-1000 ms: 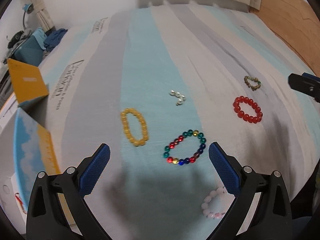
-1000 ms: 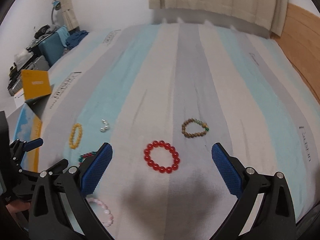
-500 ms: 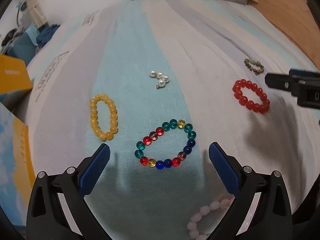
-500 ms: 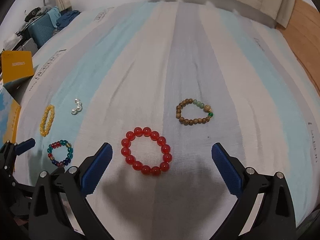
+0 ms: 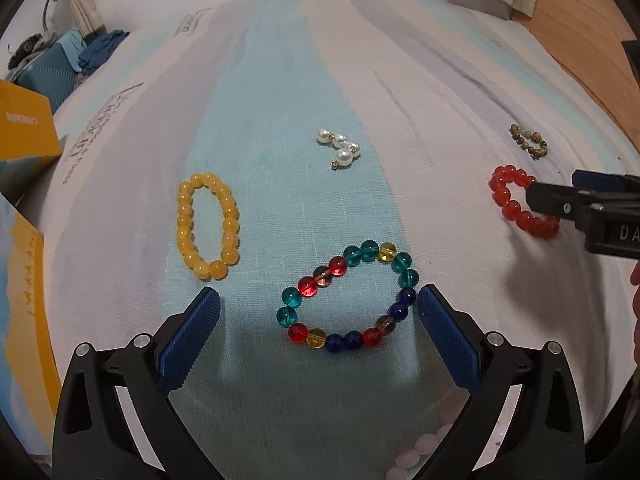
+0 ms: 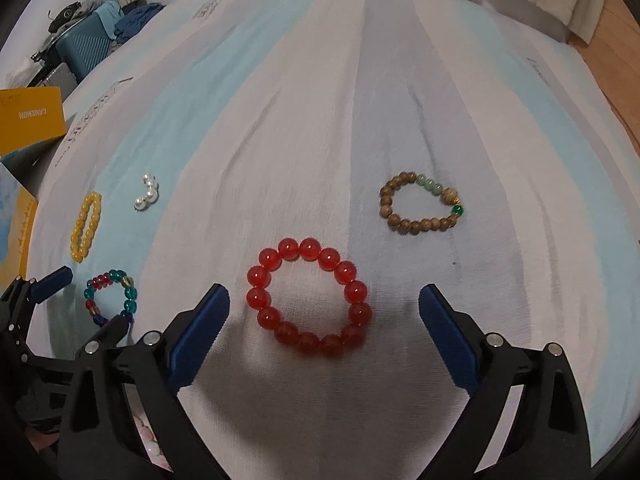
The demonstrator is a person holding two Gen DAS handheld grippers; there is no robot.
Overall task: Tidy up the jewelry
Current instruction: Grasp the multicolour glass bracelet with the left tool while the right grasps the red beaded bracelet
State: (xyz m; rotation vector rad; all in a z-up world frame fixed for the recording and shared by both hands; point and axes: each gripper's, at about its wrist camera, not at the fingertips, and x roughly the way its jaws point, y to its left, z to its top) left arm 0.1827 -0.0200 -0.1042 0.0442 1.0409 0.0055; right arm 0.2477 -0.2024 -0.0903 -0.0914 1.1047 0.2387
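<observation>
Several bead bracelets lie on a striped bedsheet (image 5: pixel 280 120). My left gripper (image 5: pixel 318 300) is open, its fingers either side of a multicoloured bracelet (image 5: pixel 348 294), just above it. A yellow bracelet (image 5: pixel 208 226) lies to its left and a pearl piece (image 5: pixel 340 148) beyond. My right gripper (image 6: pixel 323 296) is open, its fingers either side of a red bracelet (image 6: pixel 310 300). A brown wooden bracelet (image 6: pixel 420 208) lies beyond on the right. A pink bracelet (image 5: pixel 416 452) is half hidden under the left gripper.
An orange box (image 5: pixel 24 128) and a blue and yellow box (image 5: pixel 20 300) stand at the bed's left edge. A blue suitcase with clothes (image 6: pixel 80 40) is at the far left. A wooden floor (image 5: pixel 580 40) lies to the right.
Both grippers have come forward and down. The multicoloured bracelet now sits between the left fingers and the red bracelet between the right fingers. Both stay open.
</observation>
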